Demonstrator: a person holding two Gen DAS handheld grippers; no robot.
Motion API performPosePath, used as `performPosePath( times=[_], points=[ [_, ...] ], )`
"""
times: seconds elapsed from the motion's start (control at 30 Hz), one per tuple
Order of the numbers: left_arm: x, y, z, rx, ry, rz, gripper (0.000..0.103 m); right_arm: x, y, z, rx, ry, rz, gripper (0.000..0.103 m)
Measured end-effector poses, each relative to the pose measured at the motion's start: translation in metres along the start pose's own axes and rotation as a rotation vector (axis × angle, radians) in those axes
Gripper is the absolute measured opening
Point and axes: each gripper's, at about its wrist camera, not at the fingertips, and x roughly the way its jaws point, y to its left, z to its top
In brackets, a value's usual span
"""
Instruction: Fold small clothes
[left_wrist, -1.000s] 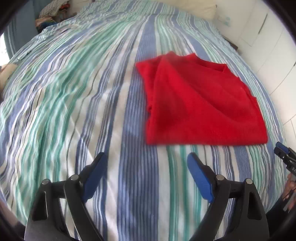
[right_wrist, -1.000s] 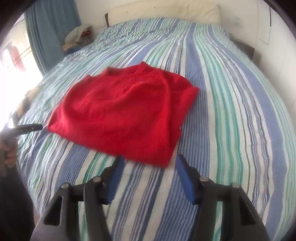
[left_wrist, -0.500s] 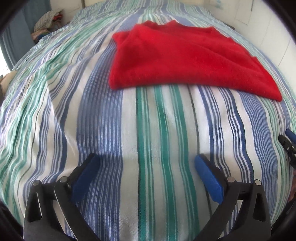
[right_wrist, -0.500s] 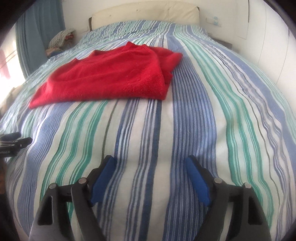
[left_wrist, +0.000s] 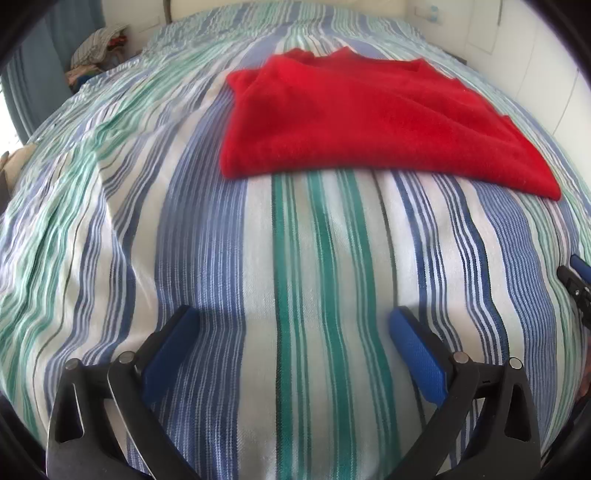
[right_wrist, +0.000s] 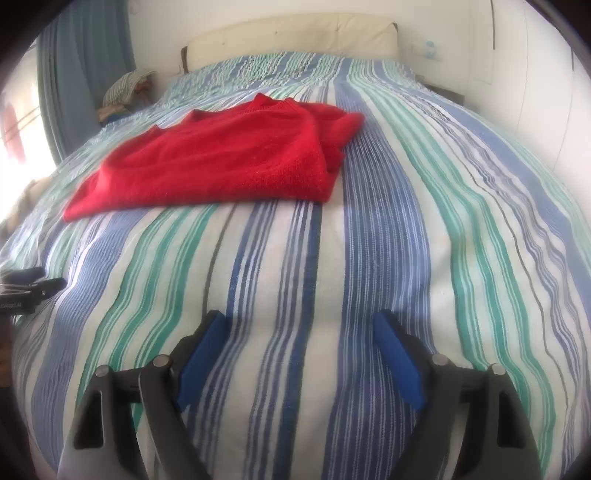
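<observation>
- Left wrist view: the left gripper (left_wrist: 291, 325) is hanging low over the striped bedspread (left_wrist: 184, 229) with its fingers spread wide and nothing between them. The folded red sweater (left_wrist: 354, 122) is lying flat farther up the bed, well apart from it.
- Right wrist view: the right gripper (right_wrist: 299, 328) is also holding its fingers wide apart and gripping nothing. The sweater (right_wrist: 221, 166) is lying ahead to the left, below the cream headboard (right_wrist: 291, 40).

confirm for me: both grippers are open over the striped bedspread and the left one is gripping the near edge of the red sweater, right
Not quite. The left gripper grips nothing: the left wrist view shows its jaws open over bare striped bedspread, short of the red sweater. The right gripper is open too.
</observation>
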Motion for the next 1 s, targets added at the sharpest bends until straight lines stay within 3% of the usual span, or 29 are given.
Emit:
performPosePath(
  times=[0.87,1.0],
  points=[
    [-0.0022,-0.0007,-0.0019,0.005,-0.013,0.002,0.102,0.0034,0.0037,0.0024,-0.006,0.025,-0.04,0.083],
    [-0.0022,-0.001,-0.0018,0.006,-0.015,0.003,0.102,0.0058,0.008,0.0068,0.003,0.065,-0.093,0.087]
  ],
)
